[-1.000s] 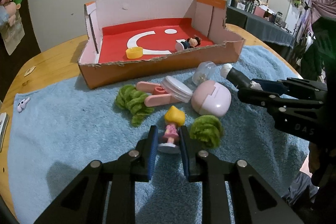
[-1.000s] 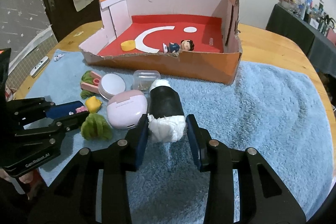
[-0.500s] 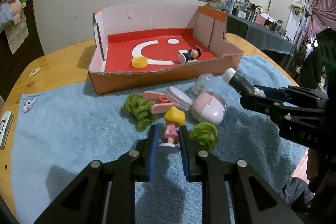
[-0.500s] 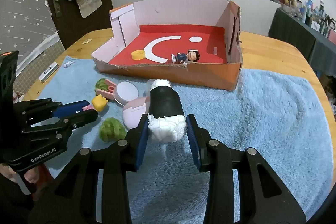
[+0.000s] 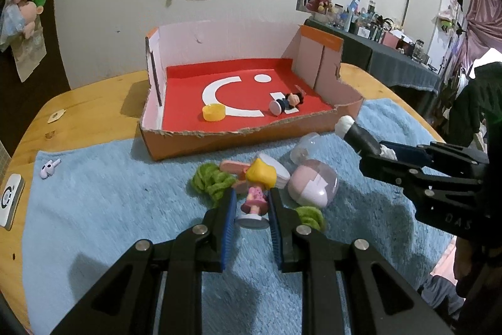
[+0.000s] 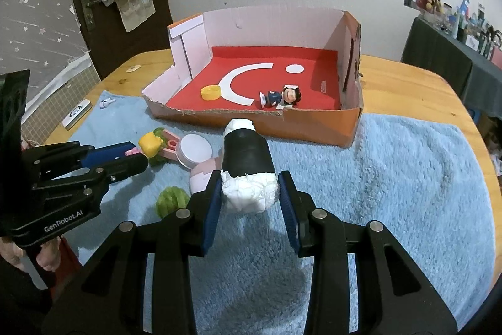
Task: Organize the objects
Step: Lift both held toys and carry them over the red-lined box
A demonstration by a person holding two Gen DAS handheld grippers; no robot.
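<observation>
My left gripper [image 5: 251,208] is shut on a small doll with yellow hair and a pink dress [image 5: 257,187], held above the blue towel [image 5: 94,209]. My right gripper [image 6: 249,193] is shut on a black and white roll [image 6: 246,157], also lifted off the towel. The cardboard box with a red floor [image 5: 244,96] stands beyond both, holding a yellow cap [image 5: 213,112] and a dark-haired figure [image 5: 285,102]. In the right wrist view the same box [image 6: 266,80] is straight ahead, and the left gripper [image 6: 138,156] carries the doll at the left.
On the towel lie green yarn bundles [image 5: 210,181], a pink oval case [image 5: 313,184], a round white-lidded compact [image 6: 194,148], a pink clip and a clear dome [image 5: 304,149]. An earbud [image 5: 48,168] and a white case [image 5: 11,197] sit at the left edge. The wooden table [image 5: 88,102] surrounds the towel.
Both grippers have risen and tilted slightly with their loads, so the box and loose objects appear lower and farther. The doll's base has left the towel. Jaws stayed shut.
</observation>
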